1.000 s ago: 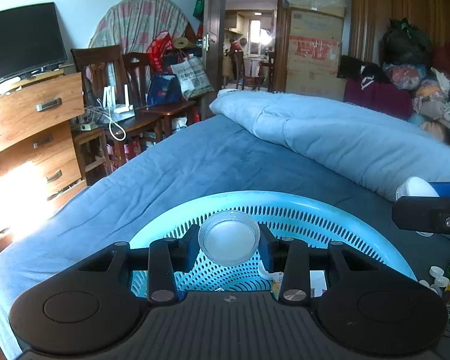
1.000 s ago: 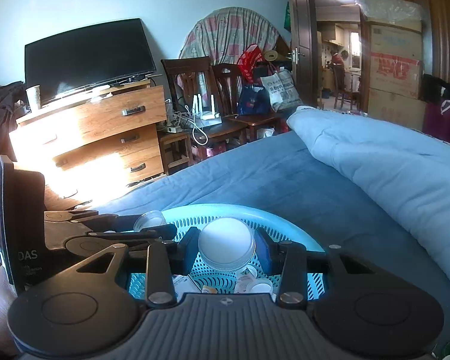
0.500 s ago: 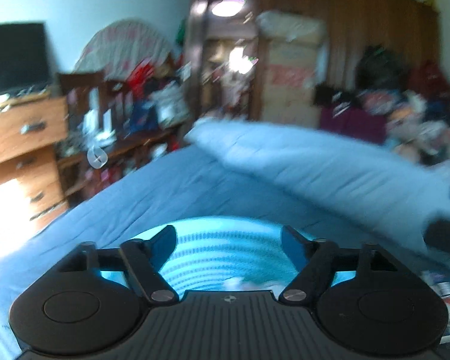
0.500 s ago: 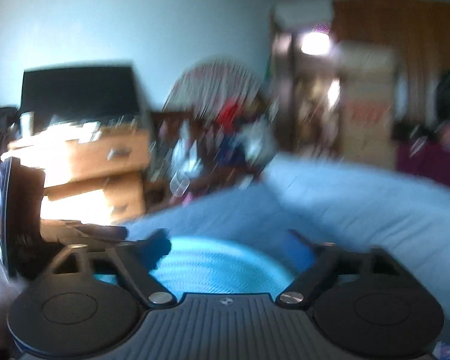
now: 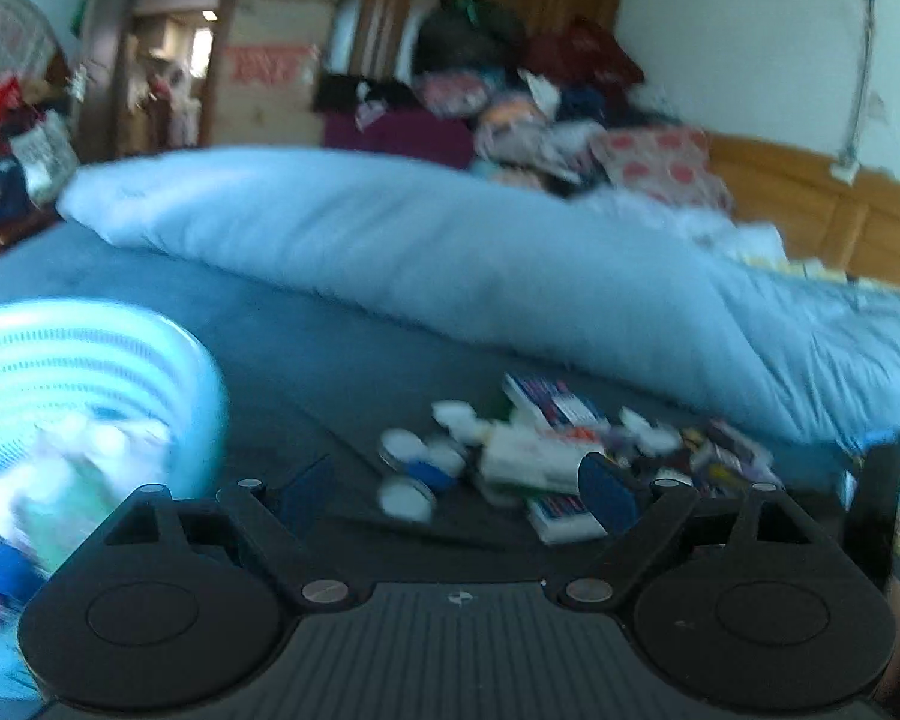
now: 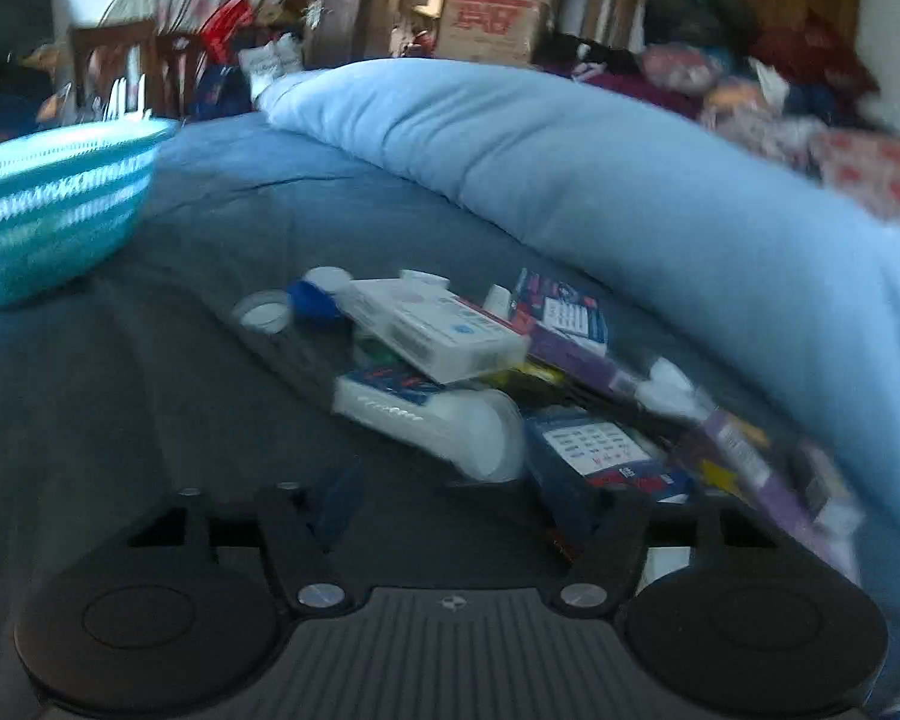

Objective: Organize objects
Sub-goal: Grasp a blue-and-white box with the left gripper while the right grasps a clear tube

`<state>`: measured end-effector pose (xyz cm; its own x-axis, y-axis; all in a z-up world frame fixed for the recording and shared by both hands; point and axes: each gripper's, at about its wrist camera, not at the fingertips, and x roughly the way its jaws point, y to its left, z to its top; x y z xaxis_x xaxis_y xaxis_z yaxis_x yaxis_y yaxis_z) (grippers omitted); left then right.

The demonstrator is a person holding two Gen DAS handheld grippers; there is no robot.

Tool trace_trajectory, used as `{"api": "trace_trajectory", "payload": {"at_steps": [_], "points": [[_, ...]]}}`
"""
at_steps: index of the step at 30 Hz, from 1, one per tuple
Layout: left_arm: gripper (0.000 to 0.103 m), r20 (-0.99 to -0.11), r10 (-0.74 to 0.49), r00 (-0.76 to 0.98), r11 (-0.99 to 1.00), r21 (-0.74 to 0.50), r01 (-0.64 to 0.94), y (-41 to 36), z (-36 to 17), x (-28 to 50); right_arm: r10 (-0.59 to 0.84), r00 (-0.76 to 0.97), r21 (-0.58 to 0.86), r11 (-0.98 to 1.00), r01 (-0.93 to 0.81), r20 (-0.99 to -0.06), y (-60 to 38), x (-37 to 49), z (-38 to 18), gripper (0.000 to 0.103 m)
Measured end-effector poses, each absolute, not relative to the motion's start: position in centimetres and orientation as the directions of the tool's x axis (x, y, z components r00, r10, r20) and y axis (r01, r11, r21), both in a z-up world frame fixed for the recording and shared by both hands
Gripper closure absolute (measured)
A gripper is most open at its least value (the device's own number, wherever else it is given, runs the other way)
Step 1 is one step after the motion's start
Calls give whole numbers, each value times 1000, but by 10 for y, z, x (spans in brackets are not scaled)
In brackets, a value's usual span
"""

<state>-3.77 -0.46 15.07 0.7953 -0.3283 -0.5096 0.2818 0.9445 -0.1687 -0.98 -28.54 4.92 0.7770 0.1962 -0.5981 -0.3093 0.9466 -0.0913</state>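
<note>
Left wrist view shows your left gripper point(image 5: 456, 489) spread wide with nothing between its fingers, hanging over the dark blue bedspread point(image 5: 342, 354). Just beyond its tips lies the pile point(image 5: 546, 456) of small boxes, white caps and a blue cap, all blurred. Your basket point(image 5: 90, 360), pale teal and perforated, sits at the near left with blurred white and blue items inside it. A light blue duvet point(image 5: 450, 264) runs across the far side of the bed.

Your right gripper point(image 6: 471, 501) is also wide open and empty. Its tips hover at the near edge of the same pile point(image 6: 450, 348): a white box point(image 6: 432, 330) rests tilted on top of another white box point(image 6: 414, 408), a dark blue box point(image 6: 600, 450) lies right of them near your right finger, and a white cap point(image 6: 264, 312) and a blue cap point(image 6: 315, 300) lie at the pile's far left. The basket point(image 6: 48, 204) stands well apart at the far left, and the duvet point(image 6: 600, 180) rises behind the pile.
</note>
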Motion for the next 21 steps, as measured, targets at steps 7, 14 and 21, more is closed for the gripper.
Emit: {"api": "trace_trajectory", "payload": {"at_steps": [7, 14, 21], "points": [[15, -577, -368, 729, 929, -202, 309, -21, 117, -16, 268, 756, -21, 937, -349, -597, -291, 35, 35, 45], [15, -596, -440, 671, 887, -175, 427, -59, 89, 12, 384, 748, 142, 919, -368, -542, -325, -20, 59, 90], [15, -619, -457, 638, 879, -209, 428, -105, 45, 51, 320, 743, 172, 947, -271, -589, -353, -64, 39, 89]]}}
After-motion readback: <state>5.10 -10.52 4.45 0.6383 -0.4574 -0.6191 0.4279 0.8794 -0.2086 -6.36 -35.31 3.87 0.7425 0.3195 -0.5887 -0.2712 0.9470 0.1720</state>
